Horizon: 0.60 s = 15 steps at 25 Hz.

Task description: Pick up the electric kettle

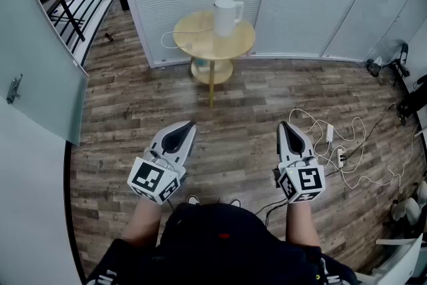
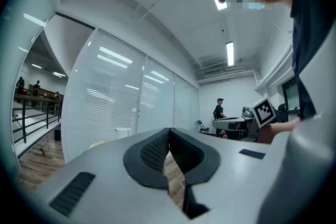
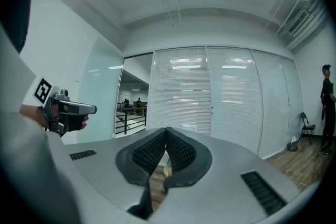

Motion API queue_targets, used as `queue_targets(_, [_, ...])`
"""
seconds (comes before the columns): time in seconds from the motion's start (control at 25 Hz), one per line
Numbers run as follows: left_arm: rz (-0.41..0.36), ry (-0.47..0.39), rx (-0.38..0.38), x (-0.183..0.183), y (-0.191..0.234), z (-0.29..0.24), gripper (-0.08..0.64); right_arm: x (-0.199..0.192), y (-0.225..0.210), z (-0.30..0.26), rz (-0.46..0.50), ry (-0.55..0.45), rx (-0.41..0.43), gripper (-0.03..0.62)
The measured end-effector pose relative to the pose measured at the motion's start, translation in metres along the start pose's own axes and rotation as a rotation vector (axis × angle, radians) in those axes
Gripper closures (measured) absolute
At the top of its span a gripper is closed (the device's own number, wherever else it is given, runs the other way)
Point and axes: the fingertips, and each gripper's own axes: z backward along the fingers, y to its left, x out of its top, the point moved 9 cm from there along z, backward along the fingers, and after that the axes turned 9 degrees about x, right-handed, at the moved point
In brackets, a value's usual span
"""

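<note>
A white electric kettle (image 1: 227,17) stands upright on a small round wooden table (image 1: 193,43) in front of the blind-covered glass wall. Both grippers are held level over the floor, well short of the table. My left gripper (image 1: 191,124) has its jaws together with nothing between them. So does my right gripper (image 1: 283,124). In the left gripper view the kettle (image 2: 123,132) shows small and far, left of the joined black pads (image 2: 157,152). In the right gripper view only the kettle's top (image 3: 187,127) peeks over the joined pads (image 3: 149,152).
White cables and a power strip (image 1: 340,158) lie on the wood floor to the right. A glass door (image 1: 40,70) stands open at the left, with a railing (image 1: 73,3) beyond it. The table has a lower shelf (image 1: 212,70). A person (image 2: 218,108) stands far off.
</note>
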Motion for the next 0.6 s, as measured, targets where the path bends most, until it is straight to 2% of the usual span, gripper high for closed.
queue_targets(0.36, [-0.006,0.008,-0.005,-0.006,-0.008,-0.01,0.537,-0.005,-0.011,0.003,0.002,-0.003,0.001,0.568])
queue_targets(0.6, [-0.012,0.016,0.0,-0.007,-0.024,-0.023,0.537,-0.007,-0.03,0.011,-0.034,-0.037,0.012,0.566])
